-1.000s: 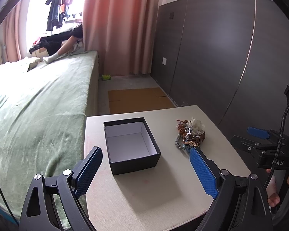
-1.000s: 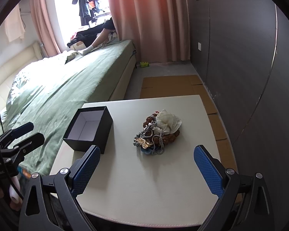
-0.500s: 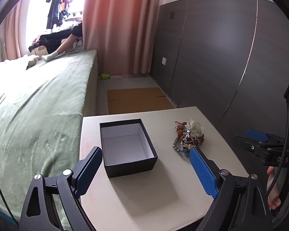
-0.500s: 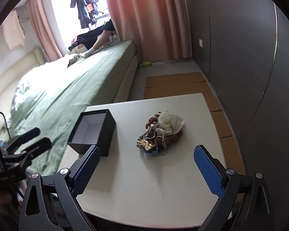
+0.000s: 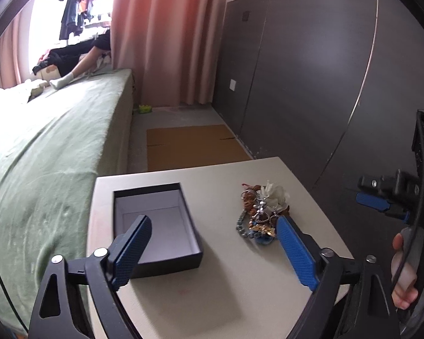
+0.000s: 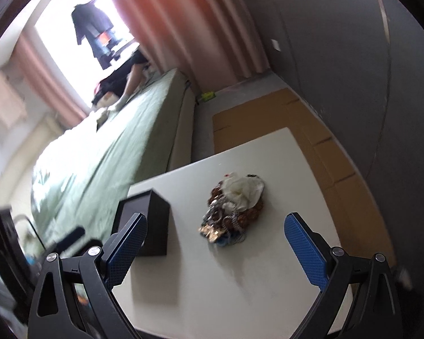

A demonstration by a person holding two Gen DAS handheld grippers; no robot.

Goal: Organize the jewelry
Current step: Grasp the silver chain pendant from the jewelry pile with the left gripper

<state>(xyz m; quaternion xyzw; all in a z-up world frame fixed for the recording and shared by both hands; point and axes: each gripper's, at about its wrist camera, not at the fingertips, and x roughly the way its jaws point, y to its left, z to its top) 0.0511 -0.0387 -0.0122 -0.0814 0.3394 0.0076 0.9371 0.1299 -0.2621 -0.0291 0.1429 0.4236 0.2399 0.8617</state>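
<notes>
Now the left gripper (image 5: 213, 233) closes slightly, empty, lower frame; right gripper (image 6: 214, 233) gapes empty below tangled bead-and-chain jewelry heap (image 6: 234, 206).

Both views ride on a hand-held gripper and look forward and downward along its two blue-padded fingers, from just above the near edge of the desk (image 5: 248, 291).

The left wrist view sits level. It faces the black box (image 5: 155, 226), which lies close under its left finger, with the jewelry pile (image 5: 261, 212) to the right of the box.

The right wrist view is rolled, so the room leans, and it is blurred. It faces the jewelry pile (image 6: 234, 206), close ahead; the black box (image 6: 147, 223) lies left of the pile.

Both views share the desk (image 6: 268, 282), box, pile, green bed (image 5: 42, 155), pink curtain (image 5: 166, 36) and dark wall panels (image 5: 311, 70).
</notes>
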